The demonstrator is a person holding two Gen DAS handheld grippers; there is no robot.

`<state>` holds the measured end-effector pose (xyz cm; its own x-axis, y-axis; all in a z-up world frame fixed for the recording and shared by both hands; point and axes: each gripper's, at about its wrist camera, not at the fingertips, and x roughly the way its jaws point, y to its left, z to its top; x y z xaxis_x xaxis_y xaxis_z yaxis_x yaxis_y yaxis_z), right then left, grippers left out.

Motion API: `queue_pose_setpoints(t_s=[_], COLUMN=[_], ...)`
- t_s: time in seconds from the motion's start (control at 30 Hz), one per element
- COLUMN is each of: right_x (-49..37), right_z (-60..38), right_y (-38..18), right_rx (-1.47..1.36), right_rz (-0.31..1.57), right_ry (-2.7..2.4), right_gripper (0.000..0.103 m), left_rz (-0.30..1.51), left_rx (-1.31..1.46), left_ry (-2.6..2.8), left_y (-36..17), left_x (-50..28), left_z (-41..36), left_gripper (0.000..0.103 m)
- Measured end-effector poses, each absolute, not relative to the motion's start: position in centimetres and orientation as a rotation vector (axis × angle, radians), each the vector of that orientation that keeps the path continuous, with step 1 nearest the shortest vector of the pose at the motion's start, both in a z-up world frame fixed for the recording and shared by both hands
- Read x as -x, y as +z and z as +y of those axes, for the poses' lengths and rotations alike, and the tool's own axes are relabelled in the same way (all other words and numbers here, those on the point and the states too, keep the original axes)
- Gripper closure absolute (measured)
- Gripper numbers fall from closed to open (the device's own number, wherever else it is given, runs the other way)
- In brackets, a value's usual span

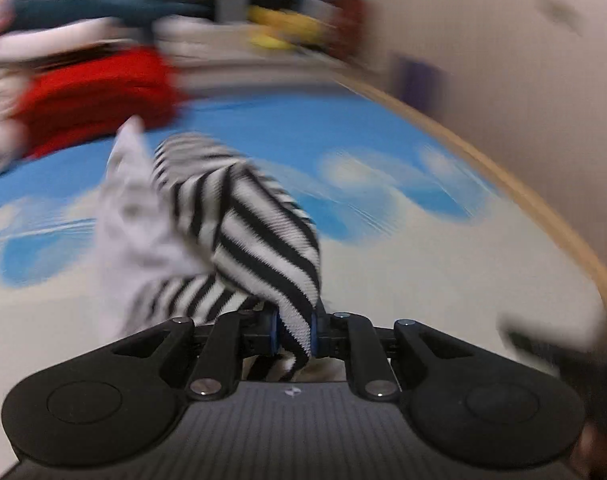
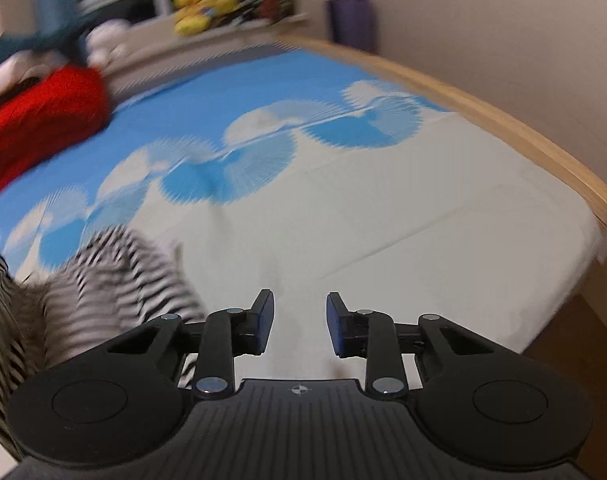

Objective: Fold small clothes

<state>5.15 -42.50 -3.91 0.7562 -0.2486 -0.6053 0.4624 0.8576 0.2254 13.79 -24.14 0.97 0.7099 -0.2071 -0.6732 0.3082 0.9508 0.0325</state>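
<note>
My left gripper (image 1: 294, 332) is shut on a black-and-white striped garment (image 1: 239, 216), which hangs bunched from the jaws above the bed; its pale inner side shows on the left. The same striped garment (image 2: 103, 280) appears blurred at the lower left of the right wrist view. My right gripper (image 2: 299, 324) is open and empty, just right of the garment, over the white part of the bed sheet (image 2: 423, 220).
The bed has a blue-and-white cloud-pattern sheet (image 1: 363, 140) and a wooden edge (image 2: 503, 120) on the right. A red garment (image 1: 99, 96) lies with other clothes at the far left. Yellow toys (image 2: 203, 4) sit on a shelf behind. Floor shows at the far right.
</note>
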Motion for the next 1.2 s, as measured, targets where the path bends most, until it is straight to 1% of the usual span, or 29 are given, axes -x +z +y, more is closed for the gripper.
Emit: queue_pose_setpoints(t_s=[0.03, 0.1, 0.17, 0.2, 0.23, 0.33, 0.4, 0.47, 0.53, 0.63, 0.7, 0.8, 0.83, 0.87, 0.9, 0.93, 1.0, 1.07, 1.1, 1.13, 1.2], right_x=[-4.7, -4.1, -3.9, -4.0, -4.3, -6.0, -7.6, -9.4, -11.4, -13.8, -14.8, -16.1, -16.4, -16.5, -16.4, -16.1, -14.9, -13.4, -12.5, -11.6, -9.8], right_z=[-43.5, -44.9, -46.1, -46.4, -46.6, -46.5, -45.9, -44.6, -42.5, -39.6, -38.5, -38.0, -37.8, -37.5, -37.1, -36.4, -35.5, -36.1, -37.1, -38.5, -41.3], right_y=[-3.9, -4.0, -4.3, -4.5, -4.7, -5.2, -5.5, -5.8, -6.3, -7.7, -8.6, -10.0, -10.2, -10.2, -10.0, -9.5, -8.3, -6.2, -5.0, -3.9, -2.7], right_rx=[-0.415, -0.474, -0.523, -0.539, -0.553, -0.555, -0.55, -0.49, -0.372, -0.226, -0.159, -0.133, -0.144, -0.152, -0.154, -0.136, -0.088, -0.148, -0.209, -0.288, -0.411], right_rz=[0.581, 0.563, 0.569, 0.578, 0.59, 0.648, 0.689, 0.738, 0.783, 0.871, 0.91, 0.964, 0.975, 0.974, 0.962, 0.939, 0.864, 0.765, 0.709, 0.652, 0.576], right_ry=[-0.419, -0.437, -0.417, -0.397, -0.367, -0.259, -0.185, -0.09, 0.008, 0.092, 0.09, 0.086, 0.093, 0.111, 0.147, 0.185, 0.23, 0.271, 0.269, 0.258, 0.218], right_gripper=[0.073, 0.071, 0.07, 0.067, 0.062, 0.055, 0.051, 0.047, 0.04, 0.039, 0.039, 0.039, 0.044, 0.053, 0.078, 0.093, 0.097, 0.098, 0.098, 0.098, 0.099], left_rz=[0.804, 0.941, 0.915, 0.892, 0.873, 0.815, 0.81, 0.825, 0.831, 0.839, 0.922, 0.834, 0.823, 0.828, 0.848, 0.871, 0.883, 0.873, 0.872, 0.875, 0.887], left_rx=[-0.18, -0.184, -0.132, -0.116, -0.111, -0.175, -0.226, -0.23, -0.225, -0.148, -0.107, -0.068, -0.078, -0.089, -0.096, -0.093, -0.072, -0.056, -0.046, -0.032, -0.004], left_ry=[-0.362, -0.467, -0.517, -0.536, -0.546, -0.518, -0.471, -0.443, -0.422, -0.38, -0.32, -0.358, -0.365, -0.362, -0.357, -0.355, -0.372, -0.393, -0.401, -0.41, -0.435], left_y=[-0.9, -3.5, -3.2, -2.7, -2.0, -0.4, 0.0, -0.3, -1.1, -3.2, -3.6, -2.3, -2.3, -2.5, -2.9, -3.3, -3.5, -3.4, -3.4, -3.5, -3.6], left_x=[-13.9, -14.2, -14.0, -14.0, -14.1, -14.2, -14.8, -15.5, -15.0, -14.4, -14.8, -14.9, -15.0, -15.3, -15.5, -15.8, -16.1, -16.3, -16.3, -16.3, -16.2], left_z=[-26.2, -28.0, -26.8, -25.7, -24.2, -19.0, -15.6, -12.5, -9.9, -6.7, -5.8, -6.4, -6.5, -6.7, -6.8, -6.8, -7.0, -7.4, -7.6, -7.7, -8.0], left_gripper=[0.071, 0.07, 0.068, 0.063, 0.06, 0.06, 0.06, 0.06, 0.06, 0.06, 0.062, 0.058, 0.057, 0.057, 0.057, 0.057, 0.057, 0.056, 0.049, 0.04, 0.035])
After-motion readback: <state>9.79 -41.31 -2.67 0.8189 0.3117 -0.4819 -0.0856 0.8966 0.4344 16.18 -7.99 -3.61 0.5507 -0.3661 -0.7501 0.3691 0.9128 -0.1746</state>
